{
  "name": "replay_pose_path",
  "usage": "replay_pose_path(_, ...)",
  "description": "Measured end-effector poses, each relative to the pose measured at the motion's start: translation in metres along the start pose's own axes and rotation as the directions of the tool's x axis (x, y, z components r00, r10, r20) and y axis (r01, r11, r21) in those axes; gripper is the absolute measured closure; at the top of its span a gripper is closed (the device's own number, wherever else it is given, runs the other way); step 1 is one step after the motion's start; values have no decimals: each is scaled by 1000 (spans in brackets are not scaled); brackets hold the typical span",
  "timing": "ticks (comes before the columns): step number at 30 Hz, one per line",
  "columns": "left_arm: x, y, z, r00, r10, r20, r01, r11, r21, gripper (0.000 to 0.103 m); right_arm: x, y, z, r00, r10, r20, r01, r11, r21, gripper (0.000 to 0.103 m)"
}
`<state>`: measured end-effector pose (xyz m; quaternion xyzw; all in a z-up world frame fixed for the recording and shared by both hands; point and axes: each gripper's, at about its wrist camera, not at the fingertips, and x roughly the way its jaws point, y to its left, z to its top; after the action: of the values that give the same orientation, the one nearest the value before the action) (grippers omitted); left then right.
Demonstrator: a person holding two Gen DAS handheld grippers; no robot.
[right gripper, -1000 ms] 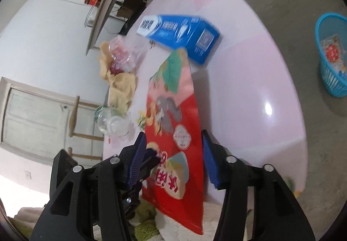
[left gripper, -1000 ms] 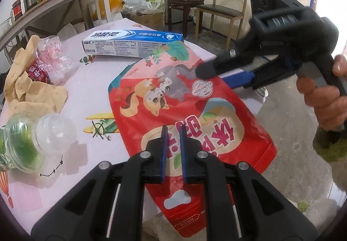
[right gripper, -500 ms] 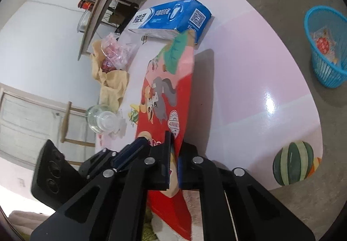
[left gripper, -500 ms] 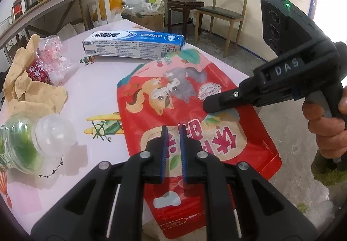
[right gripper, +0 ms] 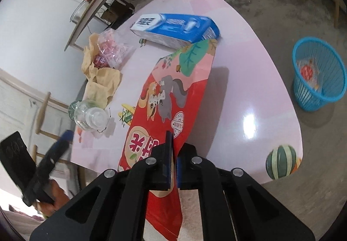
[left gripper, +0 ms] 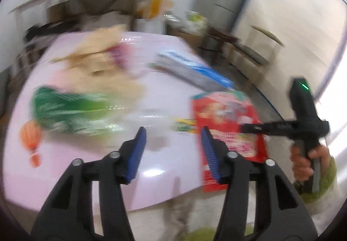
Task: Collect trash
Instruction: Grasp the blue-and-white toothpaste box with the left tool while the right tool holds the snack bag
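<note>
Now the red bag (right gripper: 164,97) is the landmark, lying on the pink table (right gripper: 249,71) with its near end over the table edge. Left of the bag lies a clear bottle (right gripper: 91,117) on its side, and behind that the brown paper (right gripper: 102,80) with a crumpled plastic wrapper (right gripper: 112,50) on it. Beyond the far end of the bag sits the blue box (right gripper: 177,28), touching its corner. Well to the right of the bag, on the floor, stands the blue basket (right gripper: 318,80) with some trash already inside.

The left gripper (left gripper: 173,149) is empty and its jaws are opening; it hangs over the table left of the bag, in a blurred view. The right gripper (right gripper: 173,165) is clamped on the near edge of the bag, the film pinched between the pads.

To do this step well, I think the right hand should lift the bag free of the table first, so that its far end does not drag the box along. Then carry it right, to above the basket, and release only when the bag hangs inside the rim, because a light, flat bag can slide off to the side.
</note>
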<state>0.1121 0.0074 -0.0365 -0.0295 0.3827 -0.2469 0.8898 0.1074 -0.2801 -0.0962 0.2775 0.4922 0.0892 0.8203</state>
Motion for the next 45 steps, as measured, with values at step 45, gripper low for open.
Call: replay_pose_path(45, 279, -41, 167, 887, -34, -461, -231, 831, -505, 24, -79, -75, -22, 973, -118, 196, 83, 980, 179, 100)
